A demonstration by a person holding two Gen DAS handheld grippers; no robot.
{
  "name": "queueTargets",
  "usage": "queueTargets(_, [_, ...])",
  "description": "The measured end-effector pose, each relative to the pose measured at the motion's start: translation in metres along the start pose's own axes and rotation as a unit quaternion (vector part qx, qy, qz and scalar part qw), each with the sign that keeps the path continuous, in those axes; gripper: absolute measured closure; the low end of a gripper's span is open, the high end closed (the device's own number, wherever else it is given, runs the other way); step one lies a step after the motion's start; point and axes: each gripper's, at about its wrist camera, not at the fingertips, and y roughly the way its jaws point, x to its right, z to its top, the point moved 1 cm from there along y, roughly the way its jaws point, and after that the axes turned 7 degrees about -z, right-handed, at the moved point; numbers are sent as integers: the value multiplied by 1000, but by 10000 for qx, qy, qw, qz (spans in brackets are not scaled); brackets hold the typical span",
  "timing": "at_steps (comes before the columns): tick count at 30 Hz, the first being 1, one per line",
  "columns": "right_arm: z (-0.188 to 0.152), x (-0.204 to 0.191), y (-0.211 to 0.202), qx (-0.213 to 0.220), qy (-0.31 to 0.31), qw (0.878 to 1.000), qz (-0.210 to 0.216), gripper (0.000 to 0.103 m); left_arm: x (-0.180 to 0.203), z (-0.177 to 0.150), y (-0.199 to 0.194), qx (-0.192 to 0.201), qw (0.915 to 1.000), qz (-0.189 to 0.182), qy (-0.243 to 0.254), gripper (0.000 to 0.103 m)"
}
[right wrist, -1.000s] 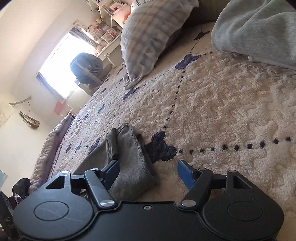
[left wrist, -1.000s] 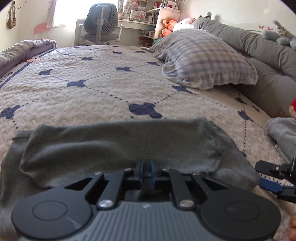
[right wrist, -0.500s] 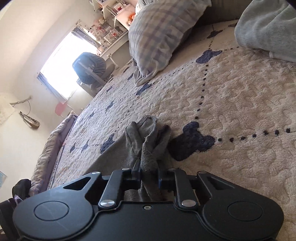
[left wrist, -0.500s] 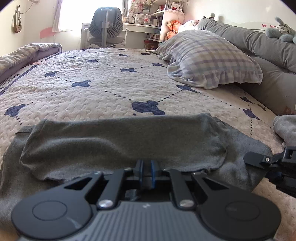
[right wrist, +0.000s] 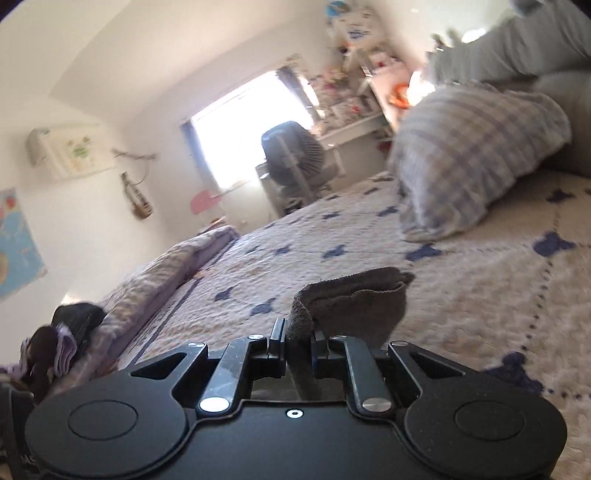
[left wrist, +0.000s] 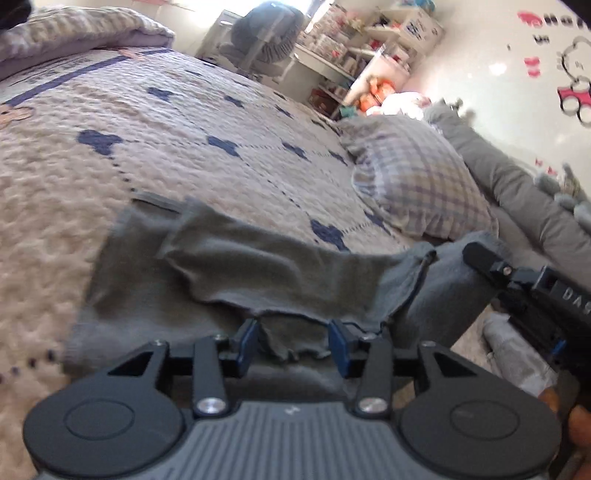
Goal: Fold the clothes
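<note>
Now both grippers are at the dark grey knitted garment (left wrist: 236, 266) on the quilted cream bed (left wrist: 147, 147).
The left gripper (left wrist: 293, 341) is opening, cloth edge loose between its jaws; the right gripper (right wrist: 297, 341) is clamped on a fold, closing.

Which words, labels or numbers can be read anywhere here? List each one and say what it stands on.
"DAS": white letters on the black body of the right gripper in the left wrist view; the word runs on past the frame edge, the rest unreadable.
Pink letters on the wall sticker: cut off and too blurred to read.
Poster and boxes on the shelves: print too small and blurred to read.
Nothing readable on the grey garment.
</note>
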Motion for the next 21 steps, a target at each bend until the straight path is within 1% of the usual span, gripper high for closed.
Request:
queueTargets(2, [-11,-41,10,-123,-500,9981,344,92,-24,13,-33,381,9987,169,-299,55])
queueTargets(4, [-31,-87,25,-348,-1011,9916,729,92,-46,26,-62,726,9949,518,-462,53])
queueTargets(5, [-44,-107,35,-536,-1243,9871,856,92,-56,30,-71,826,9927,709,-512,51])
queueTargets(7, [-76,-136,60,-1055,-1716,9758,846,92,-73,37,-87,963,9879,1051,-608,49])
queueTargets(8, [-90,-146,71,-1276,-1890,9705,784,92,-79,37,-90,925,9872,1130,-637,48])
queueTargets(10, [-108,-154,79,-1433,-1949,9688,546,91,-86,32,-90,811,9876,1187,-624,46])
queueTargets(11, [-114,-157,82,-1492,-1951,9681,486,86,-87,30,-89,766,9882,1184,-598,45])
queueTargets(12, [-112,-158,76,-1489,-1866,9691,620,83,-89,28,-88,722,9888,1170,-584,43])
queueTargets(13, [-109,-158,70,-1494,-1804,9692,763,74,-90,26,-85,676,9893,1147,-590,42])
queueTargets(14, [-103,-158,63,-1521,-1822,9669,938,71,-89,25,-80,621,9901,1100,-605,42])
queueTargets(15, [-98,-156,57,-1530,-1833,9649,1096,71,-86,24,-76,575,9914,1017,-586,42])
queueTargets(16, [-91,-152,49,-1467,-1808,9655,1167,71,-82,25,-72,545,9928,922,-537,42])
queueTargets(18, [-74,-134,34,-1249,-1598,9730,1099,71,-72,25,-65,501,9947,818,-375,39])
queueTargets(21, [-53,-96,21,-1106,-1094,9838,889,71,-62,22,-54,384,9964,715,-241,39])
